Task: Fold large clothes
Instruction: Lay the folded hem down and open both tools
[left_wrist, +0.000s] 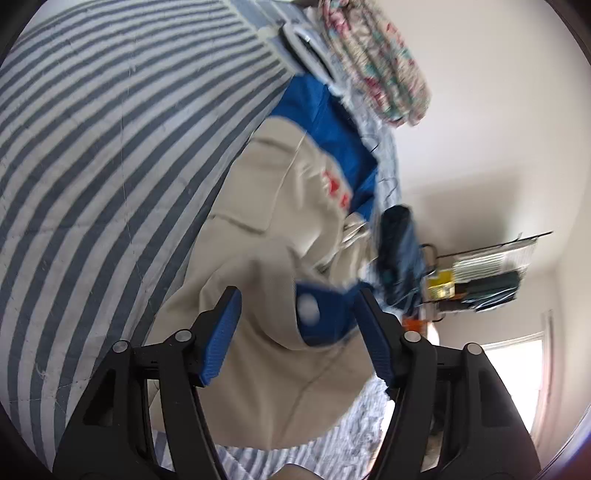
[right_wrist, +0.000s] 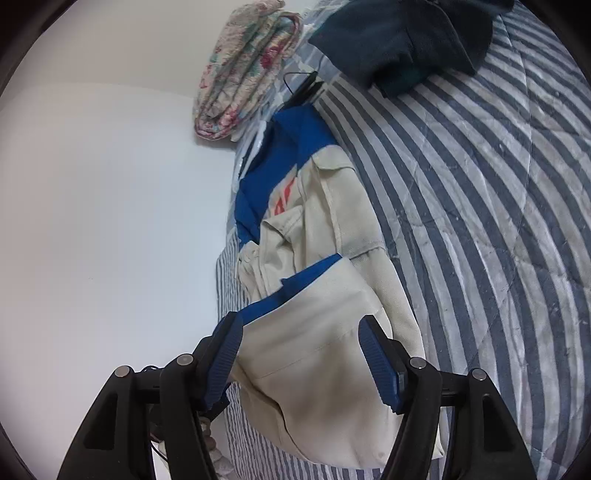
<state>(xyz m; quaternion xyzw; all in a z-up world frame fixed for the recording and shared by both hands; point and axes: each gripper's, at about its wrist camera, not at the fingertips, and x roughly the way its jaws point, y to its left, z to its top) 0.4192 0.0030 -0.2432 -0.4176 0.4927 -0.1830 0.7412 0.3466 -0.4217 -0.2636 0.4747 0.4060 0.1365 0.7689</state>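
Left wrist: jacket (left_wrist: 280, 236) lies between parted tongs (left_wrist: 299, 332).

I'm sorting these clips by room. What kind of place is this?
Most likely a bedroom. A beige and blue jacket lies on a bed with a blue-and-white striped quilt, a folded floral blanket sits by the white wall, and a wire rack of household items stands at the bed's side.

Black-framed left gripper (left_wrist: 297, 336) and right gripper (right_wrist: 301, 354), ribbed blue pads, silver pivot pins.
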